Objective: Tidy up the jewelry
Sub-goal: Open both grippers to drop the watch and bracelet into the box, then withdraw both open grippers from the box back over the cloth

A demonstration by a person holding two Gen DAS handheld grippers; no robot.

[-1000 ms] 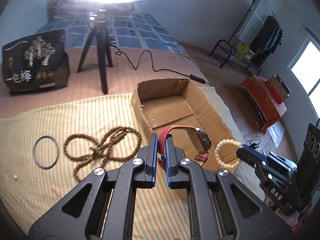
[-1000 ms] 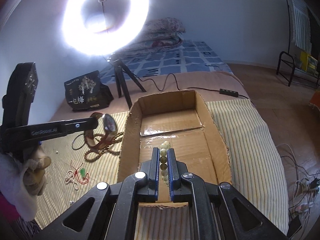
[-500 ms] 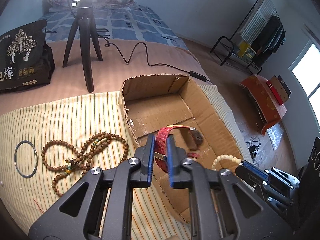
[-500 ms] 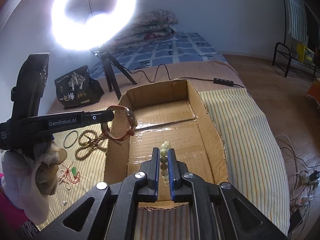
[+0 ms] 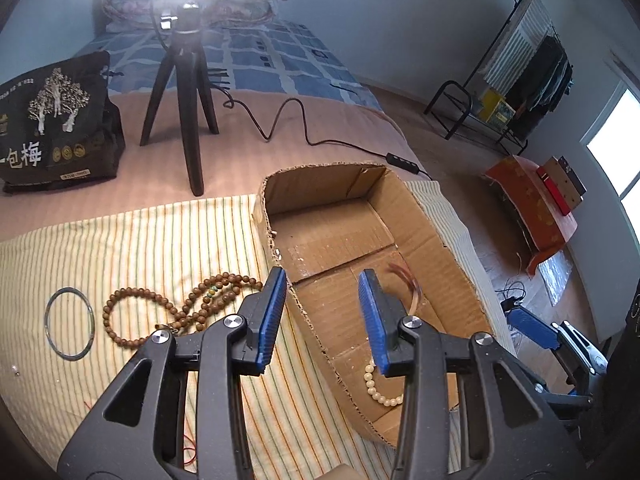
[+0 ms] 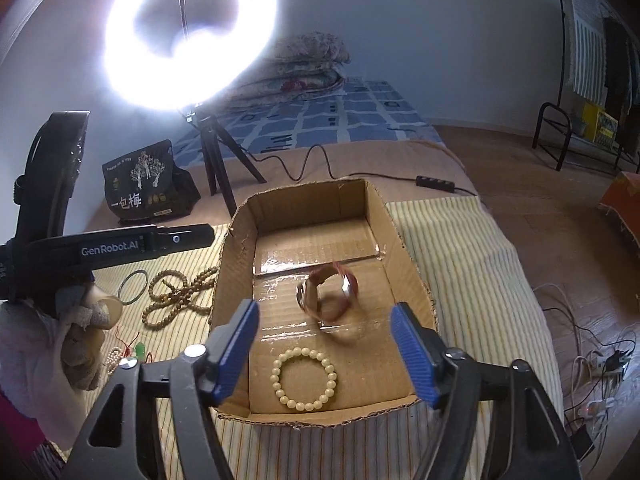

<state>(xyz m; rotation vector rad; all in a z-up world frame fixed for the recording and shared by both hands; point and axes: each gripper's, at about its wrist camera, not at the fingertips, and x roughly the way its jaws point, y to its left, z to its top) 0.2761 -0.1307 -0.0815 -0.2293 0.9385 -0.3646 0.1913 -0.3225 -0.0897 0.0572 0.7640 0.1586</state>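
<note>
An open cardboard box (image 6: 404, 256) (image 5: 432, 228) sits on the striped cloth. A red-strapped watch (image 6: 328, 298) is blurred in motion inside it; part of it shows in the left wrist view (image 5: 408, 284). A cream bead bracelet (image 6: 304, 378) (image 5: 380, 386) lies on the box floor near the front wall. My left gripper (image 5: 322, 316) is open and empty over the box's left wall. My right gripper (image 6: 326, 350) is open and empty above the bracelet. Brown wooden beads (image 5: 176, 308) (image 6: 176, 292) and a metal bangle (image 5: 68, 328) (image 6: 134, 286) lie on the cloth left of the box.
A ring light on a black tripod (image 5: 188, 92) (image 6: 216, 160) and a black bag (image 5: 52, 128) stand behind the cloth. A cable with a switch (image 6: 436, 184) runs behind the box. A small pearl string with a green charm (image 6: 132, 350) lies at the left.
Both grippers have opened. The watch left my left gripper and is dropping into the box. The bead bracelet left my right gripper and now lies on the box floor.
</note>
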